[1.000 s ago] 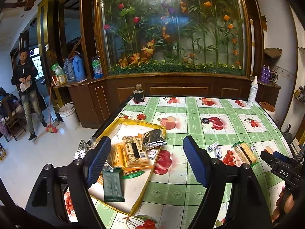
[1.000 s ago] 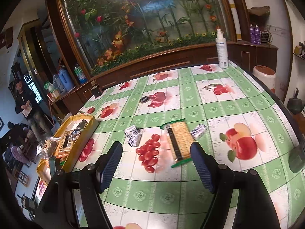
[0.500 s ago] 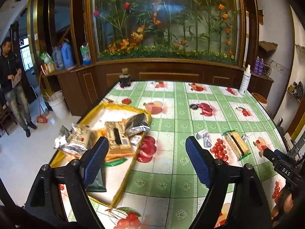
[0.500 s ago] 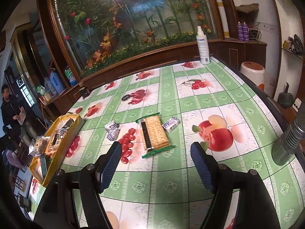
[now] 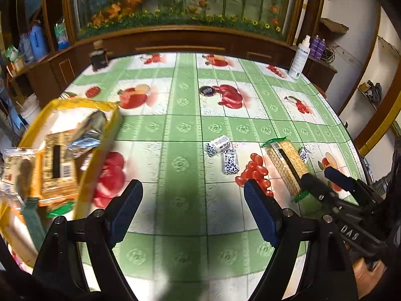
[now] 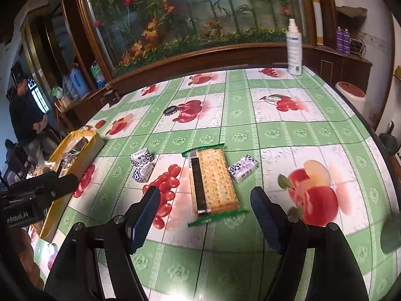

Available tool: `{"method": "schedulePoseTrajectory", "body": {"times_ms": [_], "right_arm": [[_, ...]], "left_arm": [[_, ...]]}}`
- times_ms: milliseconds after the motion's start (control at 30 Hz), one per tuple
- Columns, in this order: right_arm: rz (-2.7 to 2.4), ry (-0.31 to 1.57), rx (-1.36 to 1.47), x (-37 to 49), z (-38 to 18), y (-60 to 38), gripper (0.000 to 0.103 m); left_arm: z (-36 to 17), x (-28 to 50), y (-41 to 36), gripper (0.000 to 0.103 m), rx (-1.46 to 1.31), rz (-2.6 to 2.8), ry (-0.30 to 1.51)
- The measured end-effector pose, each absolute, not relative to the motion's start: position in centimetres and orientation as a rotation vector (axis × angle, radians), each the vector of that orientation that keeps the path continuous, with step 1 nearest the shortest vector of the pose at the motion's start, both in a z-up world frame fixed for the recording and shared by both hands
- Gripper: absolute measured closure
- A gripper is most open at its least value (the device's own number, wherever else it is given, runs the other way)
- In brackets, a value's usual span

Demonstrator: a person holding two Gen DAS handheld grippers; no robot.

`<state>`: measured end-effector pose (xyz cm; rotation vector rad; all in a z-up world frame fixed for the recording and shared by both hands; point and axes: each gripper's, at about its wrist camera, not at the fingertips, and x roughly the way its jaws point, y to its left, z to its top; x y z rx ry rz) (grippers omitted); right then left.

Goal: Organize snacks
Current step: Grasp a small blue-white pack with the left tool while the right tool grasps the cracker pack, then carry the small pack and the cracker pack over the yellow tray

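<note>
Home dining room: fruit-print tablecloth (image 6: pixel 275 130) on table, flower mural (image 6: pixel 200 12) in wooden cabinetry far side, water jugs (image 6: pixel 77 80) far left.

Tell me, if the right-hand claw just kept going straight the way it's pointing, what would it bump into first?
Most likely the cracker pack. It lies on the table straight ahead of the open right gripper, lined up with the gap between the fingers. Depth is hard to judge in this fisheye view, so the tablecloth might come first.

Green-checked tablecloth (image 6: pixel 275 130), seemingly yellow tray (image 5: pixel 110 135)
</note>
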<state>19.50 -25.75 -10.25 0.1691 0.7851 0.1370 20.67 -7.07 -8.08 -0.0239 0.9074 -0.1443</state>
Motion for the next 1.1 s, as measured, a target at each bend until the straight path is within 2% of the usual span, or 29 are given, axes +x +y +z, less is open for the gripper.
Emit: {"method": "schedulePoseTrajectory", "body": {"times_ms": [33,67,267,367,567,600,667,700,733,767,1100], "right_arm": [[0.145,0.802,0.162,20.0,-10.6,-25.6,0.03],[0.153,0.814,0.158,20.3,-10.9,-25.5,0.037],[0.149,0.841,0.13,21.2,-12.4,-25.3,0.039],[0.142,0.861,0.127,21.8,-13.1,-25.7,0.053],[0.136,0.857,0.118,22.5,-13.4,-25.7,0.054],[0.135,0.856,0.116,22.6,-13.4,-25.7,0.054],[0.132,0.851,0.115,22.6,-13.3,-25.7,0.055],[0.129,0.851,0.114,22.5,-13.3,-25.6,0.055],[0.126,0.85,0.114,22.4,-13.3,-25.7,0.055],[0.123,0.849,0.119,22.3,-13.3,-25.7,0.055],[0.143,0.83,0.236,19.9,-12.3,-26.9,0.055]], "left_arm": [[-8.6,21.2,-7.4,0.02,-0.037,-0.163,0.925],[-9.1,21.6,-7.8,0.02,-0.044,-0.175,0.941],[-11.8,24.3,-10.1,0.02,-0.036,-0.195,1.018],[-12.6,25.5,-10.8,0.02,-0.037,-0.198,1.037],[-13.0,27.1,-11.4,0.02,-0.016,-0.183,1.025],[-13.1,27.3,-11.5,0.023,-0.007,-0.178,1.022],[-13.1,27.4,-11.8,0.036,0.033,-0.151,1.006],[-13.1,27.2,-12.0,0.048,0.056,-0.146,0.995],[-12.9,27.0,-12.1,0.071,0.063,-0.164,0.981],[-12.9,26.9,-12.1,0.086,0.069,-0.178,0.981],[-12.3,23.6,-9.8,0.087,0.014,-0.204,0.988]]}}
